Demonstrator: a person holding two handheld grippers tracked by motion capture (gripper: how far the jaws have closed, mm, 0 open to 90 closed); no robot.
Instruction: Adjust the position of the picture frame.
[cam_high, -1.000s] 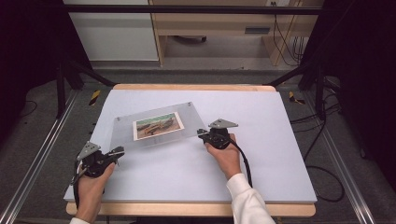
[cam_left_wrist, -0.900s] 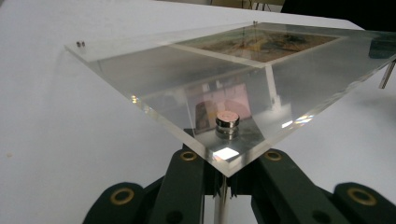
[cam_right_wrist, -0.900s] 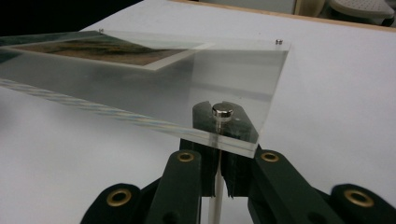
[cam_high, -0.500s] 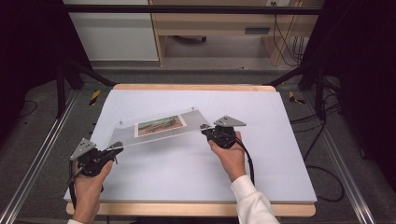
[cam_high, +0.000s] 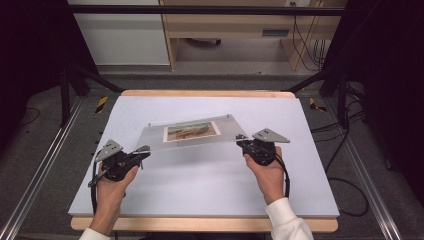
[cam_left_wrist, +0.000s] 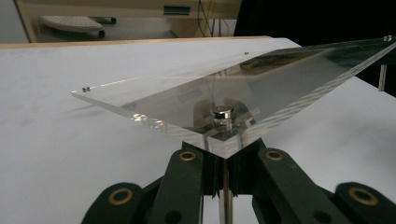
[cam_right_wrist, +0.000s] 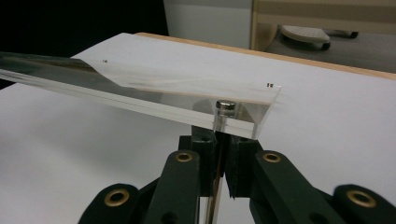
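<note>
A clear acrylic picture frame (cam_high: 227, 131) with a landscape photo (cam_high: 191, 131) in its middle hangs tilted above the white table (cam_high: 210, 195). My left gripper (cam_high: 144, 149) is shut on its near left corner, and my right gripper (cam_high: 240, 139) is shut on its near right corner. In the left gripper view the jaws (cam_left_wrist: 223, 149) close under the corner of the frame (cam_left_wrist: 154, 100), beside a metal standoff pin (cam_left_wrist: 222, 113). In the right gripper view the jaws (cam_right_wrist: 219, 140) clamp the frame (cam_right_wrist: 140, 88) at its pin (cam_right_wrist: 225, 106).
A wooden edge (cam_high: 200, 223) borders the white table top. Metal rails (cam_high: 35, 175) run along the floor on both sides. Cables (cam_high: 345, 150) lie on the floor at the right. A wooden desk (cam_high: 235, 25) and a white cabinet (cam_high: 120, 35) stand behind the table.
The frame lay flat on the table; now it is lifted off and shifted right. My left gripper has closed on its left corner. My right gripper rose with its corner.
</note>
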